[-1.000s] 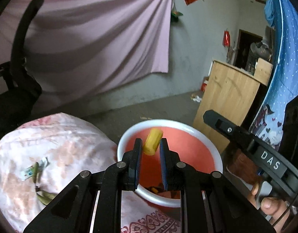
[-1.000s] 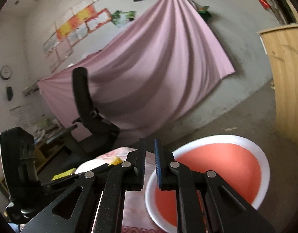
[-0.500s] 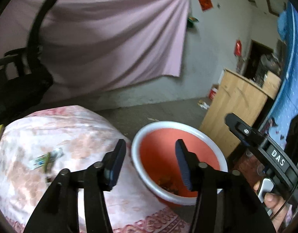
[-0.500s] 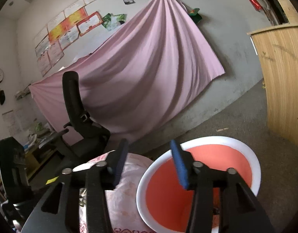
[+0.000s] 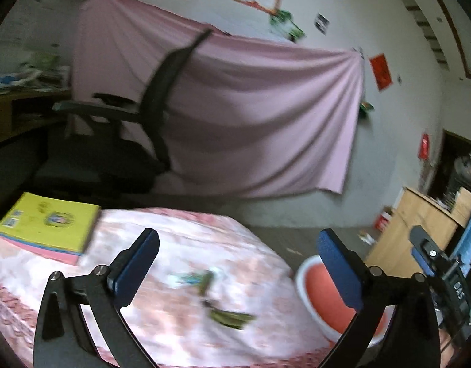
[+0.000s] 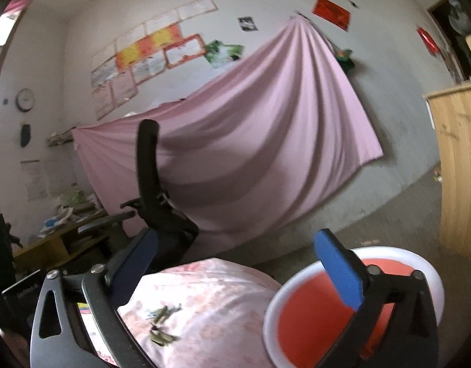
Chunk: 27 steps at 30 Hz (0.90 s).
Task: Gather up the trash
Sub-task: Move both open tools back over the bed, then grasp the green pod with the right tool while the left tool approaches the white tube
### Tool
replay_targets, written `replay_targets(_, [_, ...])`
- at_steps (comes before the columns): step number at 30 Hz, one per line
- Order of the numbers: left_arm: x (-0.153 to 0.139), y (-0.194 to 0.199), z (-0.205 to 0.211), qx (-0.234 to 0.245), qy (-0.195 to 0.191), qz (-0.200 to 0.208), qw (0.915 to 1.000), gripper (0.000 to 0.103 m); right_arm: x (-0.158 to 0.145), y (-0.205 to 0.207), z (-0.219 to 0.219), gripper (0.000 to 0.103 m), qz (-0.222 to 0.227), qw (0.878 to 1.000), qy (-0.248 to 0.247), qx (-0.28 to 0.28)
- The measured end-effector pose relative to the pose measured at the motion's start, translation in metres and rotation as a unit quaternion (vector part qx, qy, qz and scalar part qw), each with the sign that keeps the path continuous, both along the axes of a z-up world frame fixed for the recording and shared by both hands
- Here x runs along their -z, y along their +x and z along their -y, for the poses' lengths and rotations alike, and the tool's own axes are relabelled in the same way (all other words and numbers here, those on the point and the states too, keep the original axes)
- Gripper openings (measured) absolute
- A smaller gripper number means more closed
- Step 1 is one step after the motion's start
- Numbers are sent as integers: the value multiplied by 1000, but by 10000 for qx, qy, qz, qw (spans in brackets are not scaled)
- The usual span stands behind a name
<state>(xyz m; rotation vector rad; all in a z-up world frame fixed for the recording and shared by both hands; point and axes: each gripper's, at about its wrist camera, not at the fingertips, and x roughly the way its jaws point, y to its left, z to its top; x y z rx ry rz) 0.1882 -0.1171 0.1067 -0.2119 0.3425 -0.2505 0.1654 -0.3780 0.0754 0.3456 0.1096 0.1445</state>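
Note:
Green scraps of trash and a small wrapper lie on the pink floral tablecloth; the scraps also show in the right wrist view. A red basin with a white rim stands on the floor right of the table; it also shows in the right wrist view. My left gripper is open and empty above the table. My right gripper is open and empty, over the table edge and the basin.
A yellow book lies at the table's far left. A black office chair stands behind the table before a pink sheet on the wall. A wooden cabinet stands at the right.
My left gripper let go of the yellow piece over the basin, opened wide and swung left over the table. My right gripper opened from shut.

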Motion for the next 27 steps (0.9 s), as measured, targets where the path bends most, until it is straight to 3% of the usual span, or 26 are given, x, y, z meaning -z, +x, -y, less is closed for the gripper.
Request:
replay_targets(9, [14,-18,-66,-670,98,315,9972,101,-2,7,-65,103,283,9969,-613,-412])
replay_targets(15, [25,-23,-96,-892,318,446,9945,101,4,16,-100,103,229,9931,-961,-626])
replay_targets(20, [38,-18,-109,-918,433,323,9943,101,13,32,-125,103,-178,9883,-1267,-832])
replay_targets(27, [55,-5,-119,-870,546,-94,9947,101,30,62,-144,103,-1168,9751,-1562,-1058])
